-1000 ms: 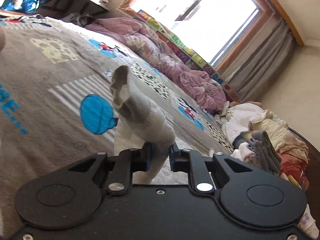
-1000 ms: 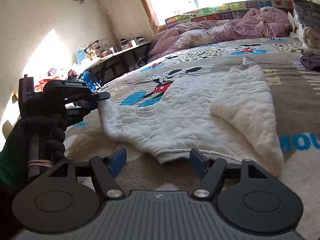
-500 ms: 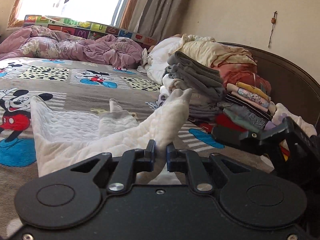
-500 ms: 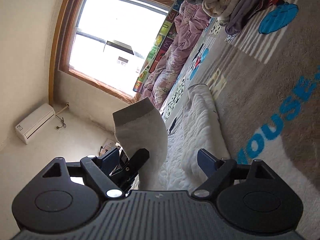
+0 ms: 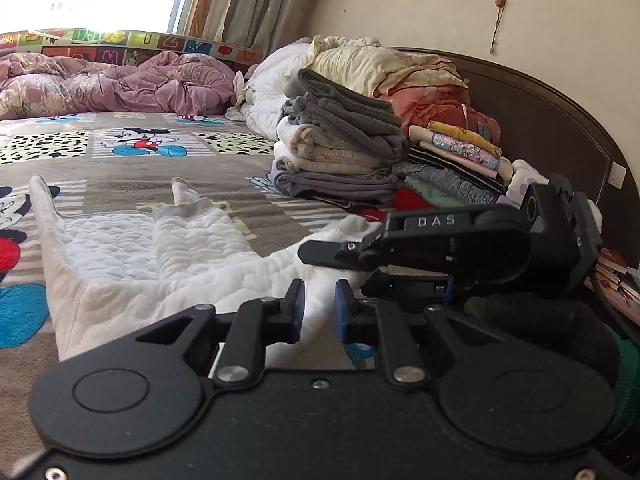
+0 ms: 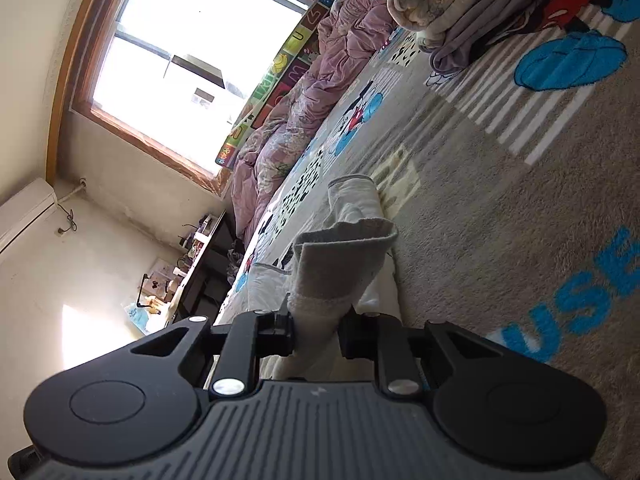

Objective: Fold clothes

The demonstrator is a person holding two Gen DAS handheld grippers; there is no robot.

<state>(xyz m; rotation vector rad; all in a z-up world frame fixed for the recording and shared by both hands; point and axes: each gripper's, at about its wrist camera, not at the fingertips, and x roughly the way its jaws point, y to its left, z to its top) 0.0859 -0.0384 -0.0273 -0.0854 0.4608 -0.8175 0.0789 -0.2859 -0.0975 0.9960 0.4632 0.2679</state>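
Now that our right gripper (image 6: 316, 330), open a second ago, has clamped the white garment's (image 5: 152, 248) grey cuff (image 6: 340, 264), both hold cloth: our left gripper (image 5: 318, 306) pinches it beside the folded stack (image 5: 340, 152), so folding can proceed.

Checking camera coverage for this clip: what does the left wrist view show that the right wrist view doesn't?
Left wrist only: the dark headboard, the colourful clothes beside the folded grey pile, and the right gripper pinching the sleeve. Right wrist only: the window, air conditioner and desk. Both: the white sweatshirt, the Mickey blanket and the pink duvet.
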